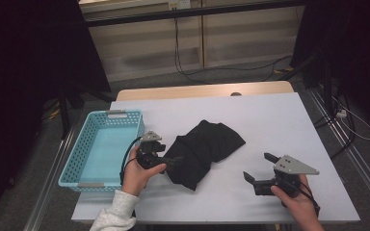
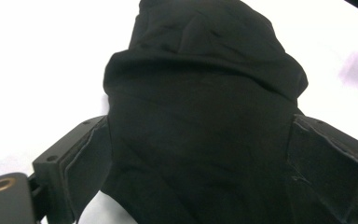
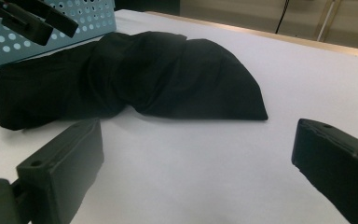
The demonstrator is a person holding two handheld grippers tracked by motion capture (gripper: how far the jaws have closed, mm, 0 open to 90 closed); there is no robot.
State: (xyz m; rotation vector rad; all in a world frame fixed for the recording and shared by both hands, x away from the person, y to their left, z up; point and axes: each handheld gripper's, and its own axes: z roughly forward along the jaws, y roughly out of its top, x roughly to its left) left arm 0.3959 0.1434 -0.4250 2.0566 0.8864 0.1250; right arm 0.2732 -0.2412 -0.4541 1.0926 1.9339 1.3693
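Right of the blue basket [image 1: 87, 159], the black cloth [image 1: 203, 150] lies bunched on the white table [image 1: 279, 120], none of it inside the basket. Left gripper [image 1: 172, 160] sits at the cloth's near-left end, jaws spread wide with fabric between them; from its own view the pads [image 2: 324, 163] flank the cloth [image 2: 205, 116] without clearly pinching, so no grasp yet. Right gripper [image 1: 259, 169] idles well right of the cloth, jaws released, nothing between. My read: early stage, with pickup and any move into the basket still to do.
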